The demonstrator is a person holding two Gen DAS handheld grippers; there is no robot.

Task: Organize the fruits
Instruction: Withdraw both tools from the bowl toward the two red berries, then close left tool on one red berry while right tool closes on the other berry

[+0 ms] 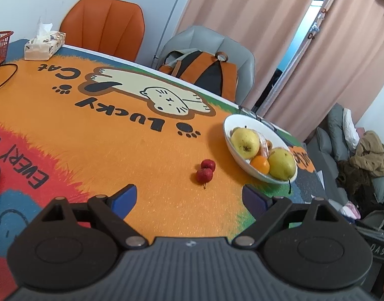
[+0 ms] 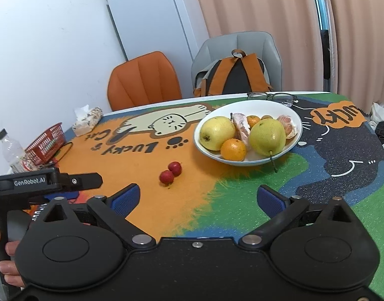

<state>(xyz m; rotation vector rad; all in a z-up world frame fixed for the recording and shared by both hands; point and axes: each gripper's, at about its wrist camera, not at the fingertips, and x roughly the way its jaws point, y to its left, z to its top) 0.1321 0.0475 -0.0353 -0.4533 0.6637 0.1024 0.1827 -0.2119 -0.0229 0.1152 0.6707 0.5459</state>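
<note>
A desk [image 2: 141,200] covered by a bright cartoon-cat mat stands before peach curtains [image 2: 254,7], with an orange chair [image 2: 144,80] and a grey chair [image 2: 242,47] carrying a backpack [image 2: 237,75] behind it. A white bowl [image 2: 298,123] sits toward the far right side of the desk, holding two yellow-green pears [image 2: 266,136], oranges [image 2: 233,149] and peeled citrus segments [image 2: 241,125]. Two small red fruits [image 2: 170,173] lie touching each other on the orange part of the mat, near the bowl but outside it. Eyeglasses [image 2: 272,97] rest just behind the bowl. A tissue box [image 1: 44,46], a red basket [image 2: 46,144] and a water bottle [image 2: 11,150] stand at the far left. The left gripper [image 1: 189,198] hovers with its fingers apart and nothing between them, pointing toward the red fruits. The right gripper [image 2: 198,199] is likewise spread wide and empty.
</note>
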